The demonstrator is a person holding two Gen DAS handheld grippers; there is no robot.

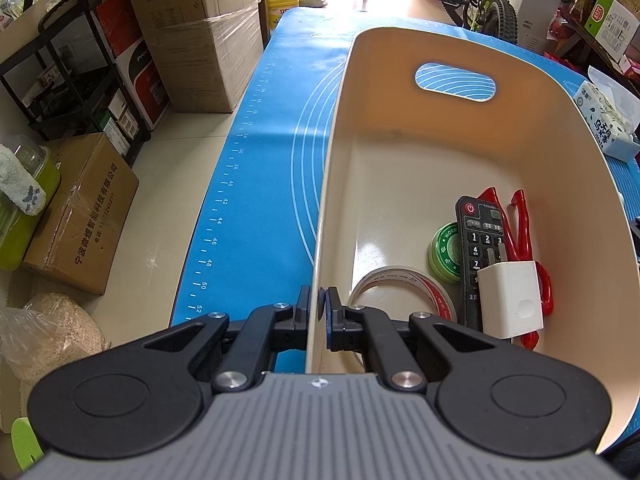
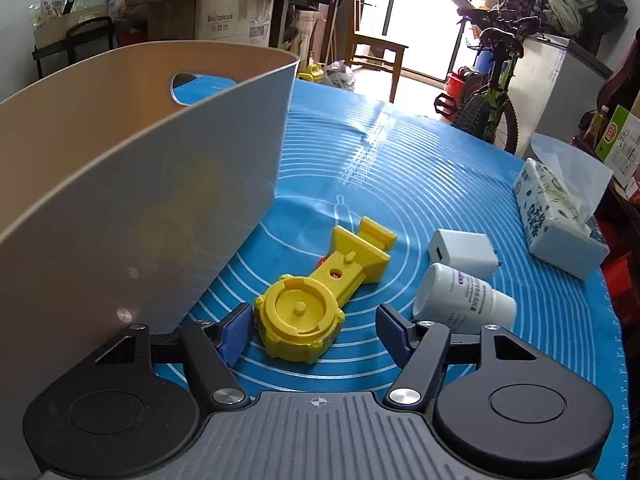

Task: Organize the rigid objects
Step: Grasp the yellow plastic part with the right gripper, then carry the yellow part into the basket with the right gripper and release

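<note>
My left gripper [image 1: 319, 307] is shut on the near left wall of the cream bin [image 1: 460, 44]. Inside the bin lie a tape roll [image 1: 424, 286], a green tape roll [image 1: 444, 250], a black remote [image 1: 478, 240], red scissors [image 1: 522, 224] and a white charger [image 1: 512, 300]. My right gripper [image 2: 314, 332] is open around the round end of a yellow toy launcher [image 2: 320, 300] on the blue mat, just right of the bin [image 2: 140, 184]. A white charger [image 2: 464, 254] and a white pill bottle [image 2: 460, 300] lie to the right.
A tissue pack [image 2: 556, 220] sits at the mat's right edge; it also shows in the left wrist view [image 1: 604, 120]. Cardboard boxes [image 1: 200, 32] and a black rack [image 1: 76, 76] stand on the floor left of the table. A bicycle [image 2: 492, 96] is behind.
</note>
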